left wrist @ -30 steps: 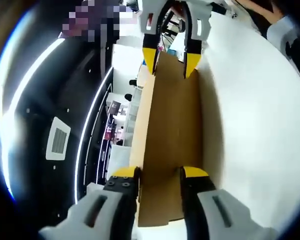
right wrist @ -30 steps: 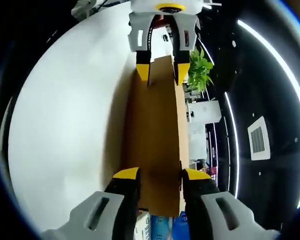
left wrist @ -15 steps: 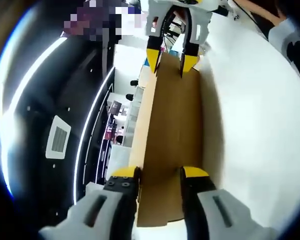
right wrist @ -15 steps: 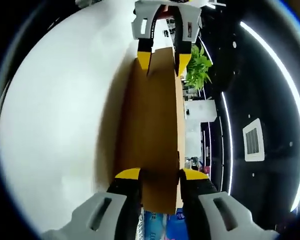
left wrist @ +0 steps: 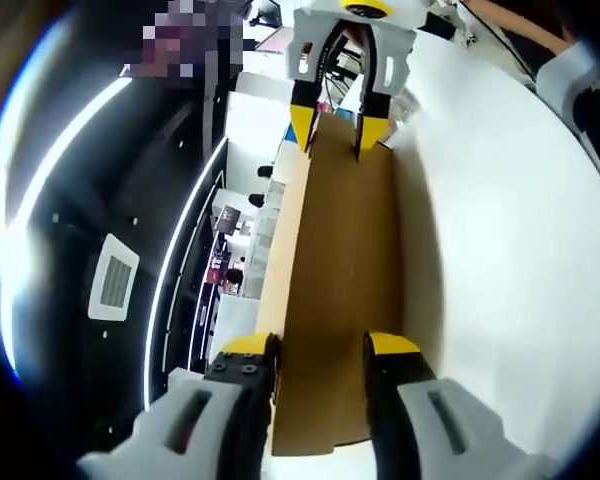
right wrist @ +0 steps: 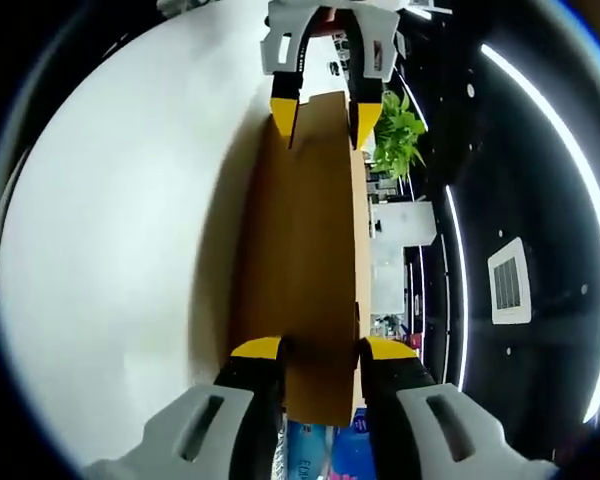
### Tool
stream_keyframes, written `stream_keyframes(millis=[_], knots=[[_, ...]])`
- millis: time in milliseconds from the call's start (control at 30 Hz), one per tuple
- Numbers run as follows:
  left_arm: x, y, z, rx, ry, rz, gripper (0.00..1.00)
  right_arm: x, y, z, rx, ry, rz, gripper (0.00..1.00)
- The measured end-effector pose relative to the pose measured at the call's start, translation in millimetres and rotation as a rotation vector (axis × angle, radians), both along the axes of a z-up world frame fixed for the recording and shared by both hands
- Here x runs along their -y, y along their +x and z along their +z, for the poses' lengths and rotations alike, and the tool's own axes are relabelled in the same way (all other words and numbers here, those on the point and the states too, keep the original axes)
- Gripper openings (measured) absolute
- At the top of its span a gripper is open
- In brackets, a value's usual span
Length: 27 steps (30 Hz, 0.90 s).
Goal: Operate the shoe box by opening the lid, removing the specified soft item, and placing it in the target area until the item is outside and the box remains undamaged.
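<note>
A brown cardboard shoe box lid (left wrist: 342, 270) runs lengthwise between both grippers, held up off the white table (left wrist: 520, 250). My left gripper (left wrist: 320, 350) is shut on its near end, yellow-tipped jaws pressed to either side of the panel. In the left gripper view my right gripper (left wrist: 336, 125) clamps the far end. From the right gripper view the same lid (right wrist: 310, 230) stretches away from my right gripper (right wrist: 320, 350) to my left gripper (right wrist: 320, 105) at the far end. The box body and the soft item are hidden.
The white table (right wrist: 120, 230) lies on one side of the lid. A dark ceiling with light strips and a vent (left wrist: 113, 283) lies on the other. A green plant (right wrist: 395, 135) stands behind. Blue packaging (right wrist: 325, 455) peeks out under my right gripper.
Both grippers keep their hold on the lid. The opposite gripper has slid slightly toward the top of each view; the lid looks a little longer.
</note>
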<state>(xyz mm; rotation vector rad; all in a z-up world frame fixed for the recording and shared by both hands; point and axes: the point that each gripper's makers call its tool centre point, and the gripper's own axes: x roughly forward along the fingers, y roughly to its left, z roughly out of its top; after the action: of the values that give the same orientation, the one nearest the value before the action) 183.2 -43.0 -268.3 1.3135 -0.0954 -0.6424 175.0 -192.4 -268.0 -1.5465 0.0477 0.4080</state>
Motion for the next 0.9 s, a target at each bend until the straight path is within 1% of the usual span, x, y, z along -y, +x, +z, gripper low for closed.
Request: stream_keyframes(millis=[300, 400, 433, 567, 600, 667, 700, 733, 767, 800, 833, 900], knots=[[0, -0.3, -1.4, 0.001, -0.007, -0.006, 0.37, 0, 1, 0.2, 0.000, 0.014, 0.000, 0.29], [0, -0.7, -0.9, 0.001, -0.014, -0.008, 0.34, 0, 0, 0.2, 0.000, 0.012, -0.002, 0.29], [0, -0.8, -0.7, 0.001, -0.017, -0.009, 0.31, 0, 0, 0.2, 0.002, 0.014, -0.003, 0.29], [1, -2.2, 4.3, 0.020, 0.008, -0.029, 0.29, -1, 1, 0.3, 0.010, 0.018, -0.005, 0.29], [5, -7.2, 4.6, 0.020, 0.010, -0.057, 0.30, 0, 1, 0.8, 0.006, 0.019, -0.007, 0.29], [6, -11.2, 5.6, 0.009, 0.001, -0.063, 0.30, 0, 1, 0.7, 0.004, 0.018, -0.006, 0.29], [9, -15.8, 7.8, -0.006, -0.027, -0.077, 0.31, -1, 1, 0.8, 0.003, 0.018, -0.006, 0.29], [9, -17.1, 8.4, -0.012, -0.038, -0.081, 0.33, 0, 1, 0.8, 0.003, 0.018, -0.005, 0.29], [10, -22.4, 10.6, -0.051, -0.085, -0.091, 0.36, -1, 1, 0.8, 0.002, 0.018, -0.005, 0.29], [10, -26.2, 12.5, -0.082, -0.117, -0.097, 0.38, -1, 1, 0.8, 0.002, 0.018, -0.005, 0.29], [10, -27.4, 13.8, -0.091, -0.133, -0.099, 0.41, -1, 1, 0.8, 0.002, 0.017, -0.005, 0.29], [8, -37.0, 24.0, -0.148, -0.223, -0.119, 0.43, -1, 1, 0.9, -0.001, 0.016, -0.007, 0.29]])
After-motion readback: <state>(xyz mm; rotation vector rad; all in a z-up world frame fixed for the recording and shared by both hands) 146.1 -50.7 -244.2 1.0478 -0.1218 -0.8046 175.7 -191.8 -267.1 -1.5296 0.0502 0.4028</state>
